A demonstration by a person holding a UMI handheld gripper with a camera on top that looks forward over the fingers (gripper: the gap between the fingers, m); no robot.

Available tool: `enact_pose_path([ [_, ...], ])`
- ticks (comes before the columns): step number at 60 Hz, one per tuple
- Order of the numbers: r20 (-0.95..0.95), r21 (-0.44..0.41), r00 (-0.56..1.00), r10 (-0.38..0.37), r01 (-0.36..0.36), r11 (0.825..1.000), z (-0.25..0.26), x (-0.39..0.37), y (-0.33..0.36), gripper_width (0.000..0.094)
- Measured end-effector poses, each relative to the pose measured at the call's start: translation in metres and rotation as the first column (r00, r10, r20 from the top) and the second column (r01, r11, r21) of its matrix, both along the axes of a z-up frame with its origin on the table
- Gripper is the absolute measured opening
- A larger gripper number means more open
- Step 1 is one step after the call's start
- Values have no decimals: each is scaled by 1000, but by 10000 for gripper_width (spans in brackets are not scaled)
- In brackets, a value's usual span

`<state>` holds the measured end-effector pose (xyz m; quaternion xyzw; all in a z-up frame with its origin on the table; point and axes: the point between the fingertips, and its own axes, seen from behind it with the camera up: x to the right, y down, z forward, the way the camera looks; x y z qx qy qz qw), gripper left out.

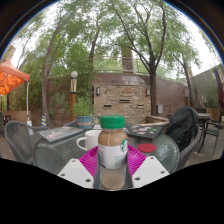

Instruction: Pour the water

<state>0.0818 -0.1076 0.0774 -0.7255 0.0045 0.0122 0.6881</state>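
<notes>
My gripper is shut on a glass bottle with a green cap, a white label with a green logo and brownish liquid inside. The bottle stands upright between the pink pads, which press on both its sides. It is held above a glass patio table. A white cup stands on the table just beyond the bottle, to its left.
A red object lies on the table right of the bottle. A dark chair stands at the right and metal chairs at the left. Beyond are a stone wall, trees and an orange umbrella.
</notes>
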Motion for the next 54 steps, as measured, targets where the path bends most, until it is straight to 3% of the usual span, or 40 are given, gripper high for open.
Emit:
enact_pose_path([
  [6,-6,24,1000,-2,2,1000,2,-2,-1,283],
  [13,41,-13,999,-17,18,1000,10,4,4,282],
  [23,477,31,875,-78,72,997,60,52,58,281],
  [28,770,35,634,-69,66,997,81,65,97,282],
  [35,996,34,87,-34,6,999,98,46,133,280],
  [41,945,30,-324,-40,-38,999,108,31,152,278],
  [47,849,-9,-527,-37,-84,996,103,16,168,282],
  [54,685,-11,-722,-94,-139,990,109,-1,167,284],
])
